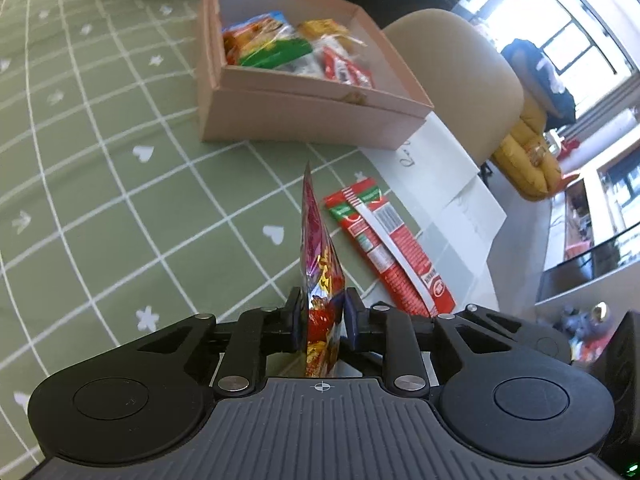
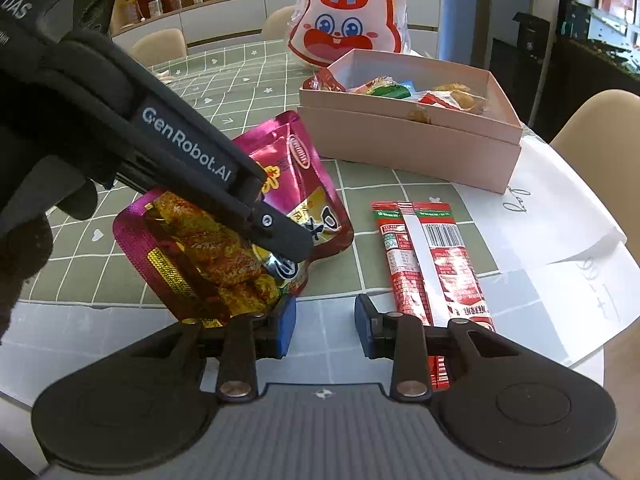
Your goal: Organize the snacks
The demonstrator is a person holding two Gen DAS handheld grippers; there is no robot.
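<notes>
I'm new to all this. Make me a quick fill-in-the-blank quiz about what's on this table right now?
1. The left gripper is shut on a shiny ____ pouch.
2. The right gripper is ____, holding nothing.
3. The red stick pack lies on the table, ____ the box.
4. The box holds several ____.

Answers: magenta; open; outside; snacks

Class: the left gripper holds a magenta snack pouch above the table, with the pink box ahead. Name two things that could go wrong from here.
1. The left gripper pinches the magenta pouch only near one edge, so it may swing or slip before it reaches the pink box.
2. The box already holds several snacks, so the large pouch might catch on its rim or lie on top.
</notes>
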